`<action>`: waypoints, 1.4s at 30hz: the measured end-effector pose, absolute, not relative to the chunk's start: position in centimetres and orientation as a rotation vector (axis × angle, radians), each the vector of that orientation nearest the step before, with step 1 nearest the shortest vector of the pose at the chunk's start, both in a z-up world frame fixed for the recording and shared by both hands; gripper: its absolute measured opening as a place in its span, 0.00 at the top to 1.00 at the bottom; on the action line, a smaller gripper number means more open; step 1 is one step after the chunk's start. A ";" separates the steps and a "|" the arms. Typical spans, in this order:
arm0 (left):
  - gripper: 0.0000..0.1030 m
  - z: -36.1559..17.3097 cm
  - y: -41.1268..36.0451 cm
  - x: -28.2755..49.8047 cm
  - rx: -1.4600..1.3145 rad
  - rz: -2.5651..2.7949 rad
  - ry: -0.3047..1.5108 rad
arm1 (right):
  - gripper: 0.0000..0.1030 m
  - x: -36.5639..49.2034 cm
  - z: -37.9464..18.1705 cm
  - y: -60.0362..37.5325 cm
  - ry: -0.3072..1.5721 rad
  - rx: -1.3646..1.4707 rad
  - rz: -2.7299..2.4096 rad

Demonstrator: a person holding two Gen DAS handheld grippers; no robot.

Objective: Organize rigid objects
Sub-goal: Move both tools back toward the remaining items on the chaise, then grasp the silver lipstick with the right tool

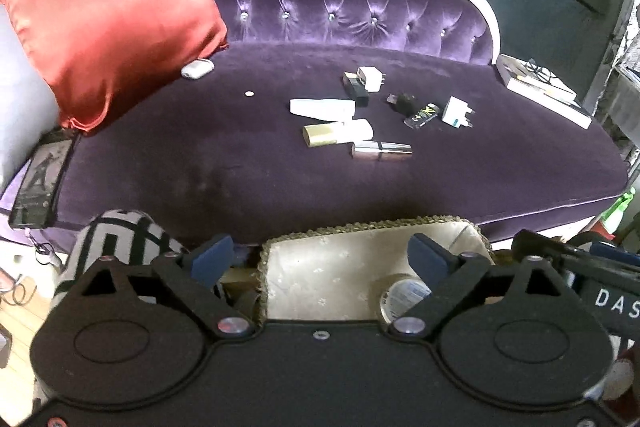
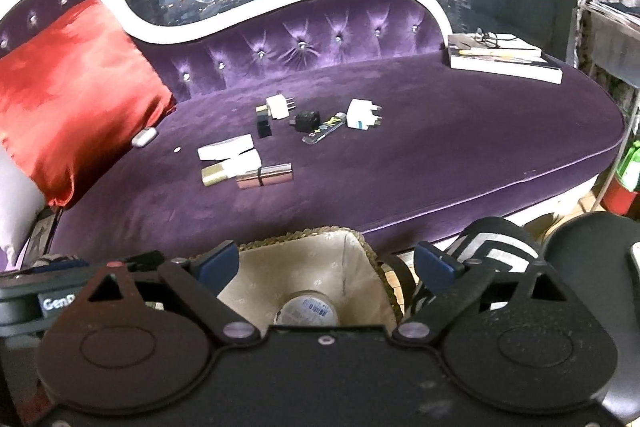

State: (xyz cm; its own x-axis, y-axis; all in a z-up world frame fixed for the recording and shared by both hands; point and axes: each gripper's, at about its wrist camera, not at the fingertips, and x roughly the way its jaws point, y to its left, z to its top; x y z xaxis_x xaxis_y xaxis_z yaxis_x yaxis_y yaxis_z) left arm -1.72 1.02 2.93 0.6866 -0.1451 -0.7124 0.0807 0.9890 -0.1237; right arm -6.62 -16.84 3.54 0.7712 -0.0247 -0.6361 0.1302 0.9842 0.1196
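Small rigid items lie in a cluster on the purple sofa seat (image 1: 500,179): a white tube (image 1: 322,107), a gold-and-white case (image 1: 338,133), a rose-metal lipstick (image 1: 381,151), a white plug (image 1: 370,78), a black block (image 1: 355,89), a black adapter (image 1: 405,102), a dark flat lighter (image 1: 421,115) and a second white plug (image 1: 458,113). A cream fabric basket (image 1: 320,267) sits below the seat's front edge with a round tin (image 1: 402,297) inside. My left gripper (image 1: 322,257) hangs open over the basket, nothing between its fingers. My right gripper (image 2: 326,263) is open over the same basket (image 2: 320,259), above the tin (image 2: 308,311).
A red cushion (image 1: 108,11) leans at the sofa's left end, with a small white earbud case (image 1: 197,69) and a coin (image 1: 249,93) near it. Books with glasses (image 1: 540,83) rest at the right end. A black-and-white patterned slipper (image 1: 116,239) lies beside the basket.
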 end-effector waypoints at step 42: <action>0.04 -0.6 3.9 14.9 -0.199 -0.079 0.836 | 0.19 12.2 -0.9 -15.5 0.747 0.002 0.032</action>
State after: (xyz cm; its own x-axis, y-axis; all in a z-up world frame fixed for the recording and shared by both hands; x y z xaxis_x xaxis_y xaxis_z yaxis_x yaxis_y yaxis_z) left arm 14.95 3.89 -0.60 0.6690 -0.1475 -0.7285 -0.0087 0.9785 -0.2062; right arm 12.20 -15.46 -0.89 0.7336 0.0301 -0.6789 -0.0288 0.9995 0.0131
